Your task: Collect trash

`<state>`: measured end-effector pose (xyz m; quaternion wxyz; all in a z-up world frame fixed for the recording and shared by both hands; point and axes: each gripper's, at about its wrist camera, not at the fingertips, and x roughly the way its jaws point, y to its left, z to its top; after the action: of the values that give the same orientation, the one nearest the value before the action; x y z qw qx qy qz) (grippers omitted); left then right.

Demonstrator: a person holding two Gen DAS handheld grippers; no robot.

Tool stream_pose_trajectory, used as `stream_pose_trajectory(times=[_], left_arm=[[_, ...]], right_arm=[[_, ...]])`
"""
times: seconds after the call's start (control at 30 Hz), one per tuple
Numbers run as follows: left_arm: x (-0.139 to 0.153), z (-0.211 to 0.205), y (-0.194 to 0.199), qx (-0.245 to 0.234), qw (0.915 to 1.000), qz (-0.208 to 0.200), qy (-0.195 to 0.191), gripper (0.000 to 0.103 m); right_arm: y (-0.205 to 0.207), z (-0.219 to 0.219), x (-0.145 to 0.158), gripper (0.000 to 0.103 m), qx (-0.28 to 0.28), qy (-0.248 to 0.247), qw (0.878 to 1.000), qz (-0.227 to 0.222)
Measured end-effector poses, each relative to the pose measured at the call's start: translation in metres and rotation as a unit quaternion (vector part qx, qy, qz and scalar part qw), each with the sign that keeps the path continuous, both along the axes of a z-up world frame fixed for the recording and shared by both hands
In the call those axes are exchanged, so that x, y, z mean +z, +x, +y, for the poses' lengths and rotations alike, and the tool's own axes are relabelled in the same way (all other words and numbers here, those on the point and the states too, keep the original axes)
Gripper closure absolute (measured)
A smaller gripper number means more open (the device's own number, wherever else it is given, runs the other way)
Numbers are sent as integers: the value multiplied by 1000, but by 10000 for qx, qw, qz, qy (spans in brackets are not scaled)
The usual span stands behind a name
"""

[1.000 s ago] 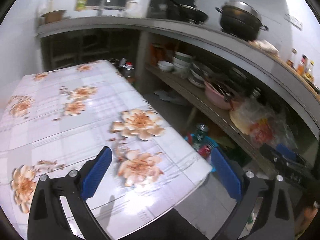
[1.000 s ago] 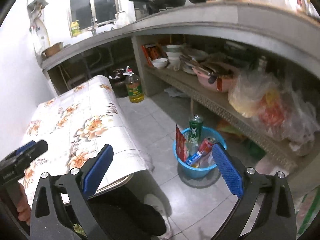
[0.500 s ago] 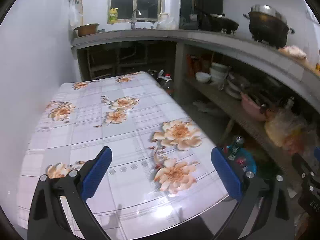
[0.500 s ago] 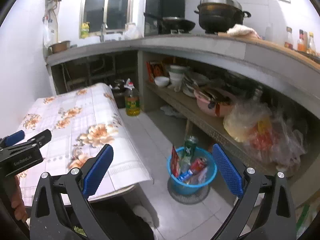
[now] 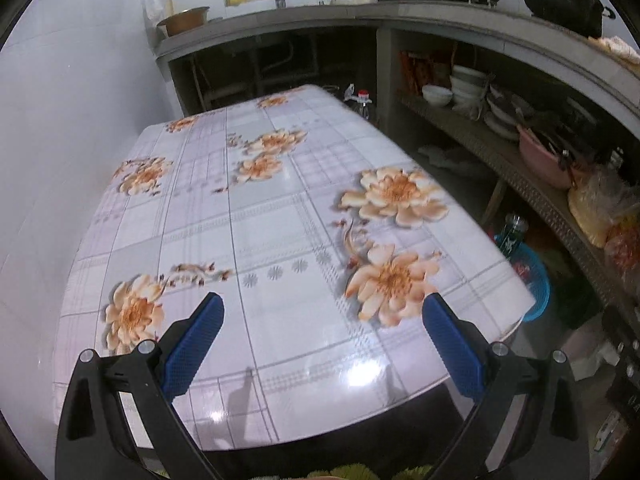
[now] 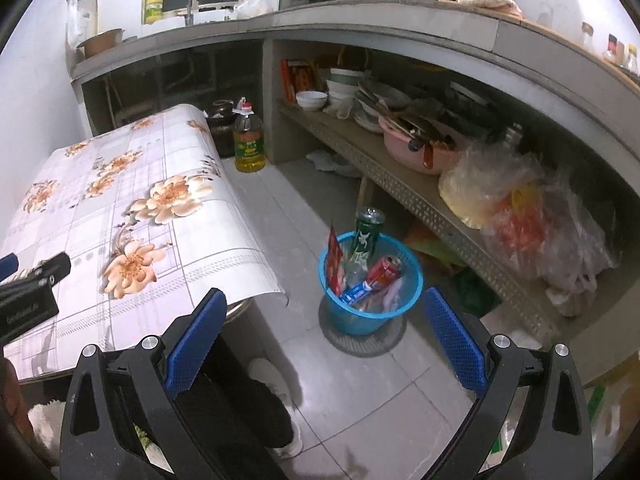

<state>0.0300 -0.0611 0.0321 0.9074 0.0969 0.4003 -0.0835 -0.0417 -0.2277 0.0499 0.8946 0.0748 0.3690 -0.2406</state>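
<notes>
A desk (image 5: pixel 280 208) under a glossy floral cloth fills the middle of the left wrist view, its far end against the white wall at upper left. In the right wrist view the same desk (image 6: pixel 120 208) lies at the left, its cloth hanging over the near edge. A grey tiled floor (image 6: pixel 288 200) runs down the centre of that view. A concrete counter (image 6: pixel 360 20) curves across the top of the frame, with a tap, a yellow bottle and dark pans on it. Below it a shelf (image 6: pixel 400 176) runs from centre to right, carrying bowls, a pink basin (image 6: pixel 416 148) and bulging plastic bags (image 6: pixel 520 216). An oil bottle (image 6: pixel 249 140) stands on the floor just beside the desk's far corner.

The trash sits in a blue basket (image 6: pixel 368 312) on the floor at the centre of the right wrist view, between desk and shelf: a green can (image 6: pixel 366 236) upright, a red can (image 6: pixel 386 270) tilted, a red wrapper (image 6: pixel 335 260) and other bits. In the left wrist view the basket (image 5: pixel 536 280) peeks out past the desk's right edge.

The left gripper (image 5: pixel 322 340) hangs over the near part of the desk, spread wide, nothing between its blue pads (image 5: pixel 192 344). The right gripper (image 6: pixel 324 336) hangs above the floor, near the basket, equally wide apart and bare, touching nothing.
</notes>
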Motion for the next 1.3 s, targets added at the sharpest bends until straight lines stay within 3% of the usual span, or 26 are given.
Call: stream_pose_trajectory(times=[0.57,1.3], left_arm=[[-1,-2,-1,80,9999,33,140,6],[-2,-1,-1,126,9997,64,175,6]], right_arm=[[-11,-25,-4,8,-443,401,9982,-62],[-12,-26,-4,8,-461,405,9981,-65]])
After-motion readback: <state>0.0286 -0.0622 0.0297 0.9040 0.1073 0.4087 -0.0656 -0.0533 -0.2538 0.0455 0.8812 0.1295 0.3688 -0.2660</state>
